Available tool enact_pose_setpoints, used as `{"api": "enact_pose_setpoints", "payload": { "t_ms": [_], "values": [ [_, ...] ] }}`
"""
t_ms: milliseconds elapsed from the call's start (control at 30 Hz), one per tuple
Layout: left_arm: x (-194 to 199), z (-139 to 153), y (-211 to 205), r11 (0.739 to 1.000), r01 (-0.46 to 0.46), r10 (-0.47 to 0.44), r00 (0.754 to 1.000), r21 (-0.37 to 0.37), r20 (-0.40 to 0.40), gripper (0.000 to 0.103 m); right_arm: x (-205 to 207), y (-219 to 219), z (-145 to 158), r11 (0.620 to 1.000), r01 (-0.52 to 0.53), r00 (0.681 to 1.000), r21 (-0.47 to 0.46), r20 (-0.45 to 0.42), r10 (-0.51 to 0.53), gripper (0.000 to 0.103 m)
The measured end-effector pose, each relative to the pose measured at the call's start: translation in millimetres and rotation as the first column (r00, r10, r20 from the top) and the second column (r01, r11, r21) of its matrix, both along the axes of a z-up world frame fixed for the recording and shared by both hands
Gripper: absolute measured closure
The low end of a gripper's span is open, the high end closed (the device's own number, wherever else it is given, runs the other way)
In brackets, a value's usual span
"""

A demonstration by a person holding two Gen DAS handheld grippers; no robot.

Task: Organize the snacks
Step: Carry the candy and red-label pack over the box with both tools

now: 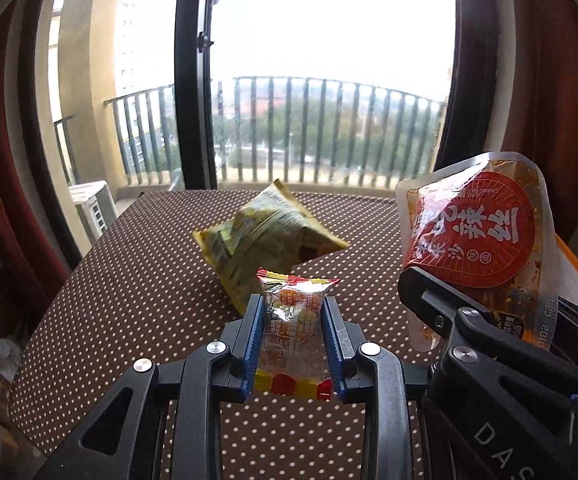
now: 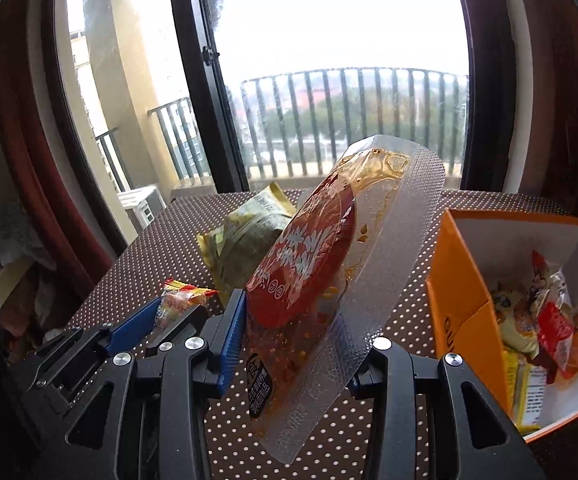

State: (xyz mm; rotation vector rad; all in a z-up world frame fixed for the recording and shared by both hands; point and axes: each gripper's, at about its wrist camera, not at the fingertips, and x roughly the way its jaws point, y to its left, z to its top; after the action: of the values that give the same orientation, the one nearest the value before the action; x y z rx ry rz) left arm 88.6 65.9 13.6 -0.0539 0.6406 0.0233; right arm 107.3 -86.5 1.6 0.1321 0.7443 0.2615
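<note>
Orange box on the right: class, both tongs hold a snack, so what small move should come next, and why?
Probably carry the right tongs sideways over the orange box and drop the red pouch in. The box is open, already holds snacks, and sits nearest that hand; the left tongs with the small candy packet can follow.

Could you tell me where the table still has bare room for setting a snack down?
Bare dotted tabletop lies left of the yellow-green snack bag, and between that bag and the orange box. The box's inside is crowded with packets.
</note>
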Motion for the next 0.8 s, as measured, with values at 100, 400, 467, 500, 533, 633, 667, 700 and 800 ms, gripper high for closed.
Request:
{"api": "enact_pose_setpoints", "payload": {
  "t_ms": [100, 400, 467, 500, 533, 633, 667, 700, 800],
  "values": [
    [3.4, 7.1, -10.5, 1.0, 0.012, -0.012, 1.0, 0.007, 0.016, 0.075, 1.1, -11.7, 6.6, 1.0, 0.012, 1.0, 0.002, 0.02, -0.012, 0.059],
    [14.2, 24.7, -41.2, 0.998, 0.069, -0.069, 0.996, 0.0, 0.064, 0.075, 6.7, -40.3, 24.4, 1.0, 0.02, 0.997, 0.008, 0.071, -0.021, 0.059],
    [16.8, 25.3, -48.6, 0.997, 0.079, -0.079, 0.994, 0.004, 0.072, 0.075, 5.6, -45.9, 26.6, 1.0, 0.025, 0.996, 0.008, 0.08, -0.026, 0.059],
    [18.4, 25.6, -52.5, 0.997, 0.083, -0.083, 0.994, 0.006, 0.075, 0.075, 6.9, -49.1, 26.9, 1.0, 0.028, 0.996, 0.009, 0.084, -0.028, 0.059],
    [20.2, 26.3, -57.1, 0.996, 0.091, -0.091, 0.993, 0.006, 0.078, 0.075, 6.8, -51.7, 27.3, 0.999, 0.031, 0.996, 0.009, 0.089, -0.032, 0.059],
    [27.0, 27.9, -69.3, 0.993, 0.117, -0.117, 0.99, 0.012, 0.081, 0.075, 8.3, -63.3, 29.1, 0.999, 0.038, 0.995, 0.011, 0.097, -0.039, 0.059],
    [29.2, 29.0, -73.6, 0.992, 0.123, -0.124, 0.989, 0.02, 0.086, 0.075, 8.9, -67.6, 29.4, 0.999, 0.041, 0.994, 0.009, 0.1, -0.042, 0.059],
    [31.2, 30.1, -78.5, 0.991, 0.129, -0.131, 0.987, 0.027, 0.089, 0.075, 9.5, -70.6, 30.1, 0.999, 0.045, 0.994, 0.007, 0.104, -0.046, 0.059],
    [36.8, 31.7, -92.2, 0.988, 0.153, -0.156, 0.983, 0.038, 0.097, 0.075, 10.9, -80.6, 30.2, 0.998, 0.061, 0.991, 0.01, 0.115, -0.061, 0.059]
  ]
}}
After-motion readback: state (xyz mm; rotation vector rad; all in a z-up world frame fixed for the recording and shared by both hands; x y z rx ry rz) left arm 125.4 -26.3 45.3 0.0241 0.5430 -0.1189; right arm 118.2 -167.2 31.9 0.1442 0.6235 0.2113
